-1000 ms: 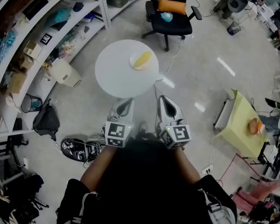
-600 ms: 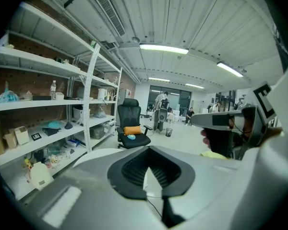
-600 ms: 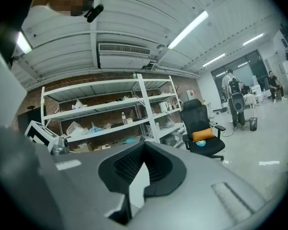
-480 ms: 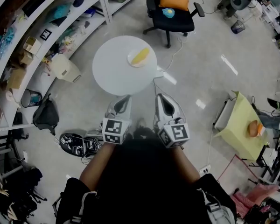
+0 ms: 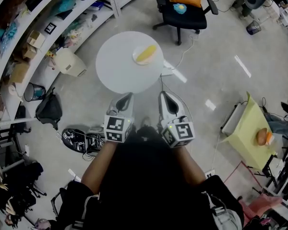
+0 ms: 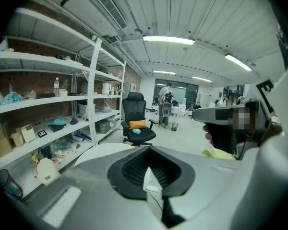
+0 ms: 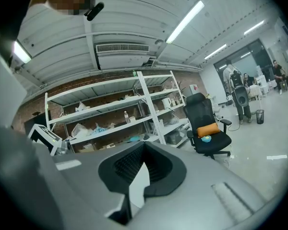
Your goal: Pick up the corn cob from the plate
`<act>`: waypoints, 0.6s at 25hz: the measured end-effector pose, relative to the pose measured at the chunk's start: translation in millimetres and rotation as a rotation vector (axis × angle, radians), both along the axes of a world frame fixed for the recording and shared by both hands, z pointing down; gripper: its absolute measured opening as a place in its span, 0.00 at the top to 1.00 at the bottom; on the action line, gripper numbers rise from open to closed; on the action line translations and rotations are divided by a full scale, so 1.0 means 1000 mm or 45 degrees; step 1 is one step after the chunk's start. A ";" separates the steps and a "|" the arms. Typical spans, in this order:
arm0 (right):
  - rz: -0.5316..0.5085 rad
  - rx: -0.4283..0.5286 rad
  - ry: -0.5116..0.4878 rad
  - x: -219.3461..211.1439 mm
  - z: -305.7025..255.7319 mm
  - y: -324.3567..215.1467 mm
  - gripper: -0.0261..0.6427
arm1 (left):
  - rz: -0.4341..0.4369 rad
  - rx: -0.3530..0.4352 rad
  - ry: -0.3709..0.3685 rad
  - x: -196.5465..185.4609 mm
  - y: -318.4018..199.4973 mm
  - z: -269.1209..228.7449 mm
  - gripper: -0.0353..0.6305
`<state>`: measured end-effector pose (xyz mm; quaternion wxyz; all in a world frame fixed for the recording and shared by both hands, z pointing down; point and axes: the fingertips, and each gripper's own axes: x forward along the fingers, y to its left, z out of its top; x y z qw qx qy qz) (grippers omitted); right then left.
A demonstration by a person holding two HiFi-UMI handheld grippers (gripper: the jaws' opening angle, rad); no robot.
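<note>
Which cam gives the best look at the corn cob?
Head view: the corn cob lies in full sight on its plate on the round white table. Left gripper view catches only a yellow sliver at the table's edge, likely it; right gripper view shows none of it.

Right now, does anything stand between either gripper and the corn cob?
Nothing visible does. The corn cob lies on its plate at the far right of the round table; only bare tabletop separates it from the left gripper and right gripper, both shut and empty.
</note>
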<state>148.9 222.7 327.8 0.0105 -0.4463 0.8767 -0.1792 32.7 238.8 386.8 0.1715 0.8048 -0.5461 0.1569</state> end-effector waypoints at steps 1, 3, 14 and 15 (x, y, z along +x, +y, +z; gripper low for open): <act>-0.002 -0.004 -0.001 -0.001 0.001 -0.001 0.95 | -0.002 -0.003 0.003 -0.001 -0.001 0.001 0.94; -0.006 -0.008 0.001 -0.004 0.002 -0.004 0.95 | 0.003 -0.012 0.006 -0.003 -0.004 0.005 0.94; 0.078 -0.061 0.057 -0.026 0.008 -0.052 0.95 | 0.055 -0.031 0.030 -0.031 -0.058 0.016 0.94; 0.079 -0.049 0.064 -0.029 0.007 -0.057 0.95 | 0.065 -0.032 0.032 -0.033 -0.064 0.016 0.94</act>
